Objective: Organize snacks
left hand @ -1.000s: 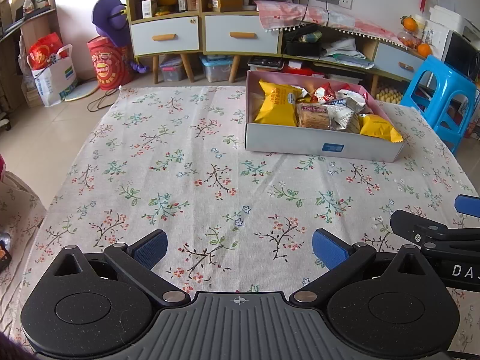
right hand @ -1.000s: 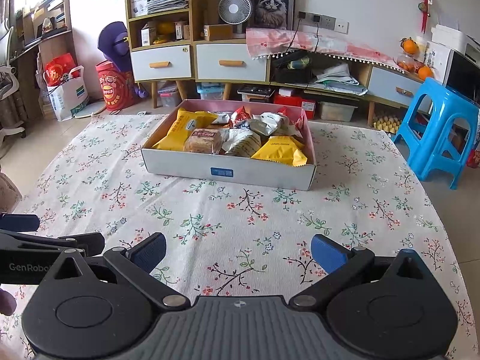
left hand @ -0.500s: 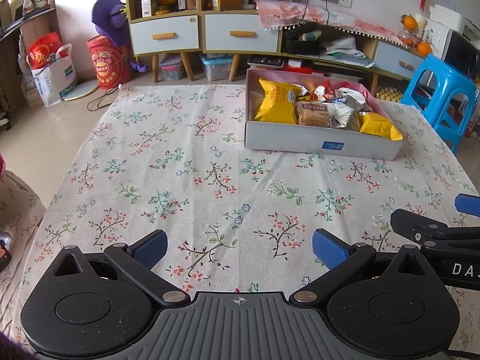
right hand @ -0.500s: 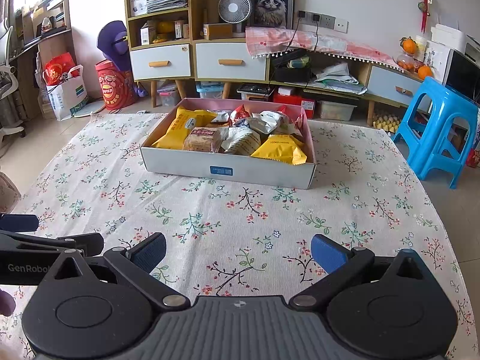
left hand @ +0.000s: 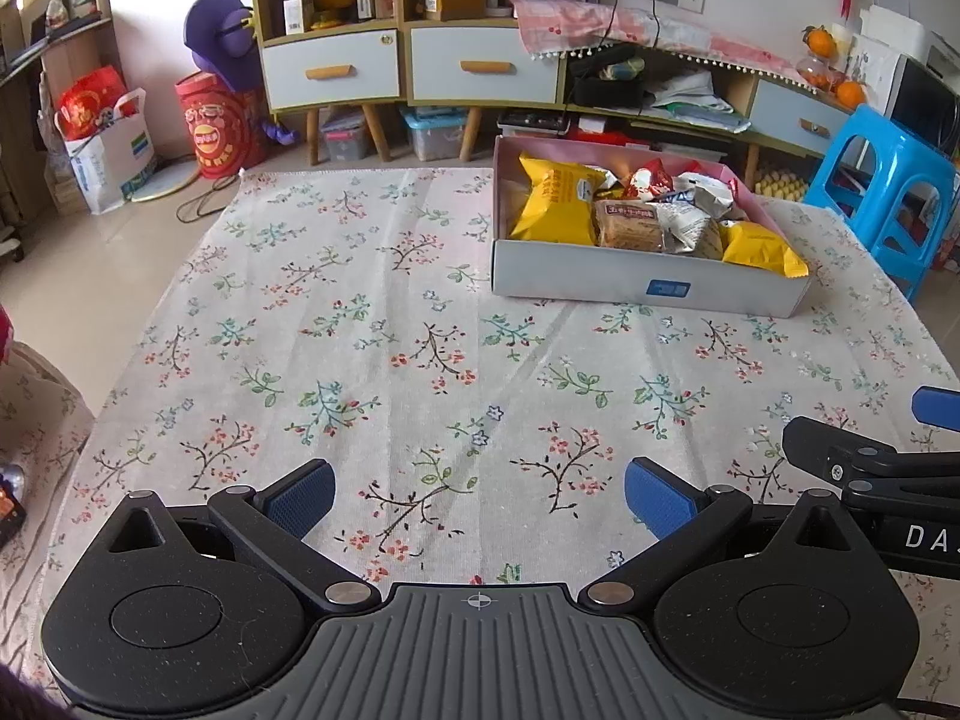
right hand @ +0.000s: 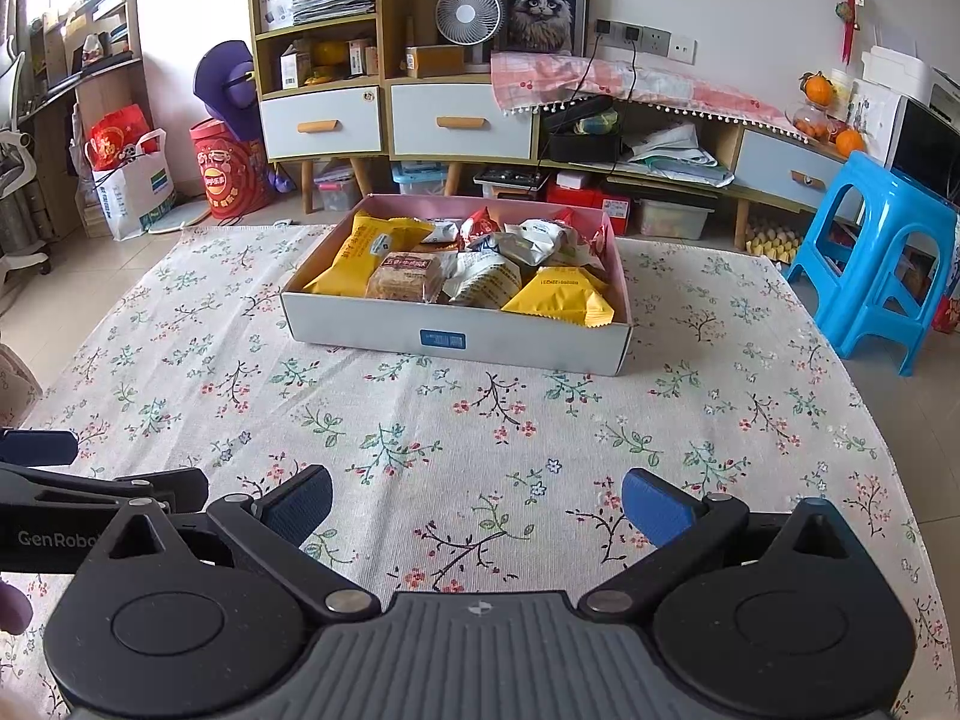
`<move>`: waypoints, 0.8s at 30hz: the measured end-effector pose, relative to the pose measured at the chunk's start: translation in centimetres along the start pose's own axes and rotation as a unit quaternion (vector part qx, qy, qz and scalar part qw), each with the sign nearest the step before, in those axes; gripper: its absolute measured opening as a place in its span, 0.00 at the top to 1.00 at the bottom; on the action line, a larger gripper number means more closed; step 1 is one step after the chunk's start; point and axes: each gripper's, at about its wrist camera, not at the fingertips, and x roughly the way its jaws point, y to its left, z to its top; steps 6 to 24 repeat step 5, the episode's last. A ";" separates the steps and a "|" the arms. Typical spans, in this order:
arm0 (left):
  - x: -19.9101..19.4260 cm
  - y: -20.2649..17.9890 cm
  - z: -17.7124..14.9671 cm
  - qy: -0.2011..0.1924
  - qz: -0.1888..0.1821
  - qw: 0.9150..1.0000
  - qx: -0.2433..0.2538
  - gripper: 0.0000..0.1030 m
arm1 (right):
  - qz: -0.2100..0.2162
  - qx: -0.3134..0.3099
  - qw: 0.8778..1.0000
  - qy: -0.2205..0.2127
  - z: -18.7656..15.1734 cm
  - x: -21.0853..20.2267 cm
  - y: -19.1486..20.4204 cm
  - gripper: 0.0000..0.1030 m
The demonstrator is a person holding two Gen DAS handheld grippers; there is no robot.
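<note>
1. Left wrist view: the left gripper (left hand: 478,495) hovers low over the near edge of the floral tablecloth (left hand: 372,324), its fingers spread wide with nothing between them. The snack box (left hand: 645,285) sits toward the far right corner, packets piled inside. The right gripper (left hand: 870,456) shows just beside it.
2. Right wrist view: the right gripper (right hand: 477,495) is likewise spread wide and empty above the near edge. The snack box (right hand: 456,339) lies near the far edge, well apart.

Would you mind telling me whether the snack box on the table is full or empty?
Full: the snack box is packed with yellow packets and silver wrappers, piled to its rim.
</note>
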 end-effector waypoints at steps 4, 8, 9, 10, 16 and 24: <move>-0.2 0.0 0.1 -0.009 0.006 1.000 0.007 0.00 | 0.000 0.003 1.000 0.002 -0.4 0.2 -0.1 0.09; -0.2 0.0 0.1 -0.008 0.005 1.000 0.008 0.00 | 0.000 0.005 1.000 0.004 -0.5 0.3 -0.1 0.09; -0.2 0.0 0.1 -0.008 0.005 1.000 0.008 0.00 | 0.000 0.005 1.000 0.004 -0.5 0.3 -0.1 0.09; -0.2 0.0 0.1 -0.008 0.005 1.000 0.008 0.00 | 0.000 0.005 1.000 0.004 -0.5 0.3 -0.1 0.09; -0.2 0.0 0.1 -0.008 0.005 1.000 0.008 0.00 | 0.000 0.005 1.000 0.004 -0.5 0.3 -0.1 0.09; -0.2 0.0 0.1 -0.008 0.005 1.000 0.008 0.00 | 0.000 0.005 1.000 0.004 -0.5 0.3 -0.1 0.09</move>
